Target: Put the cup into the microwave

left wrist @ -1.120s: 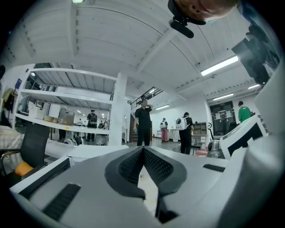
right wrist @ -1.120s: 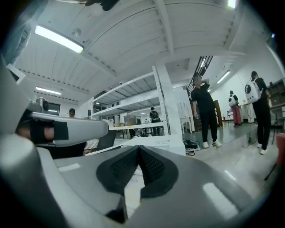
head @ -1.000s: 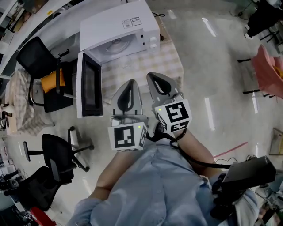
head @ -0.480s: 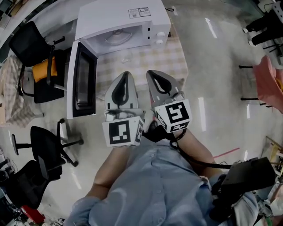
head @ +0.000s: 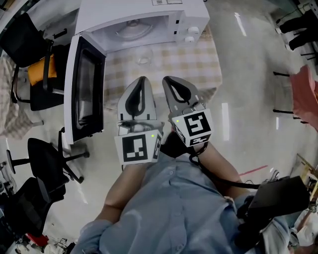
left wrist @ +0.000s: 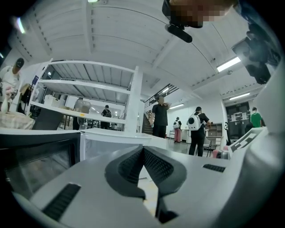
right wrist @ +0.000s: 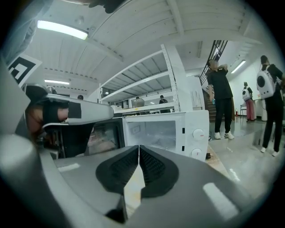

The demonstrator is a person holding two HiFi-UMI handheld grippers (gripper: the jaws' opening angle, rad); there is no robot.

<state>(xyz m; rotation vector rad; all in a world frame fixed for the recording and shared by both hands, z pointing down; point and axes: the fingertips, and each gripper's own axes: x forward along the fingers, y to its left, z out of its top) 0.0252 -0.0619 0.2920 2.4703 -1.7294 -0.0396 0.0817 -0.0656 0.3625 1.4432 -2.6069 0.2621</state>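
Two tools, both empty. Head view: the left tool (head: pixel 141 82) and right tool (head: pixel 169 81) hover side by side above the bench's (head: pixel 203 69) near edge, each pinched closed. The clear cup (head: pixel 144 58) stands on the bench before the microwave (head: pixel 149 12), whose door (head: pixel 82 94) hangs wide. Left gripper view: pads (left wrist: pixel 156 167) meet on nothing. Right gripper view: pads together likewise, open cavity ahead. By my judgement, only the door is done; grasping and placing remain.

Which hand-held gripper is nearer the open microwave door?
Left. The left hand-held gripper sits just right of the microwave door in the head view; the right hand-held gripper is beyond it, farther right.
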